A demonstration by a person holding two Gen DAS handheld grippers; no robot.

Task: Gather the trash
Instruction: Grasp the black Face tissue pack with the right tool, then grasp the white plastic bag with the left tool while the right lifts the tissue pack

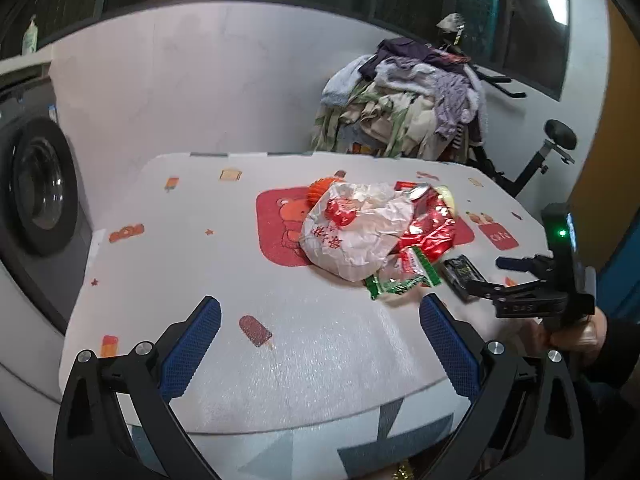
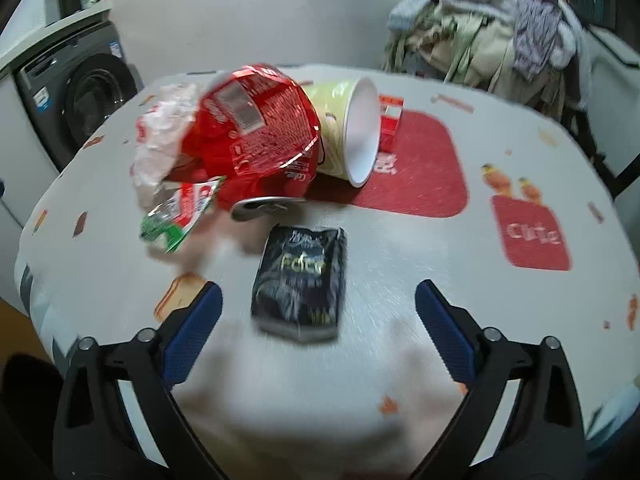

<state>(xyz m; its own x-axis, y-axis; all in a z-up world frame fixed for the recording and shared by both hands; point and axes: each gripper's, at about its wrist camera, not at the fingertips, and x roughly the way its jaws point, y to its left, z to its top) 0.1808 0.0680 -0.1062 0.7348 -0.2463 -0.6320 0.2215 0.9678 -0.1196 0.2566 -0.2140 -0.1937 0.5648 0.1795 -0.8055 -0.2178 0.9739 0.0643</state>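
This looks like a home, maybe a laundry corner of a flat. A front-loading washing machine (image 1: 38, 184) stands at the left by the white wall, and a big heap of clothes (image 1: 408, 100) lies piled behind the desk (image 1: 320, 344). The desk has a childish cover with ice creams and a bear. Beside the clothes is an exercise bike (image 1: 536, 156), and dark windows (image 1: 460, 0) are above

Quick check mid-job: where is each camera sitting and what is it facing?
Left wrist: on the left gripper, looking across the table at the trash pile; right gripper and a hand show.
Right wrist: on the right gripper, above the black packet, jaws open.
Shared: packet, red wrapper, washing machine, clothes pile.
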